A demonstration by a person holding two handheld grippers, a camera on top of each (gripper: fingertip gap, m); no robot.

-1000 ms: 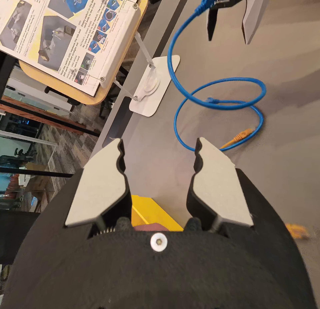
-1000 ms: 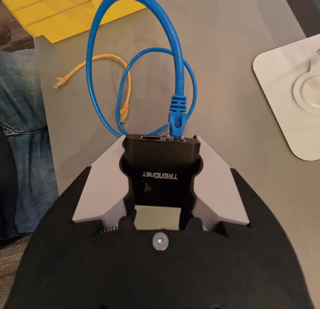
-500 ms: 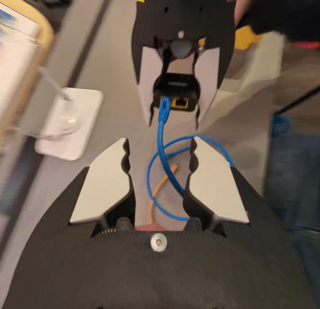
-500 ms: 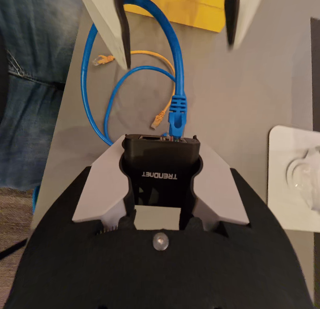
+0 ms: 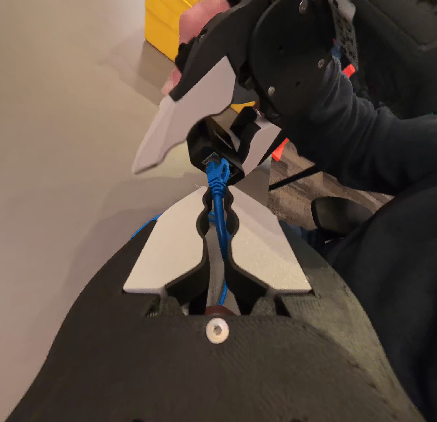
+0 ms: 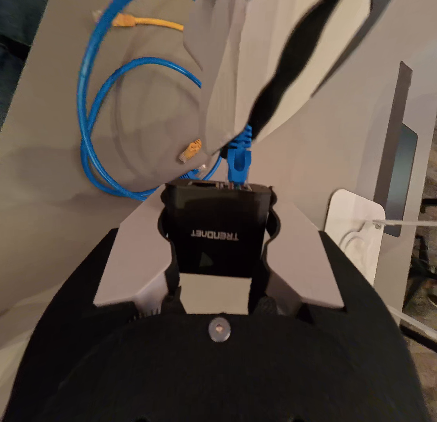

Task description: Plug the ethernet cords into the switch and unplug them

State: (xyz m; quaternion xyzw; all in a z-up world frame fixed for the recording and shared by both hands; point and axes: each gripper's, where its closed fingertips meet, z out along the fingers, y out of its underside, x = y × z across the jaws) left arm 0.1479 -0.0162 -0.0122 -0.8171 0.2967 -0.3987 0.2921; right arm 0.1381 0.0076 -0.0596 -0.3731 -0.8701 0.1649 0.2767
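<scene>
Now left gripper (image 5: pixel 217 193) pinches blue cord (image 5: pixel 221 224), plugged into black switch (image 6: pixel 216 231) clamped by right gripper (image 6: pixel 216 198)

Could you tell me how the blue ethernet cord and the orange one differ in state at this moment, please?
The blue cord has one plug seated in the switch; neither visible plug of the orange cord is in any port. The left gripper is shut on the blue cord just behind its plug, while nothing holds the orange cord, which lies on the table. Both are slim patch cords, and part of the blue cord lies looped on that table too.
</scene>
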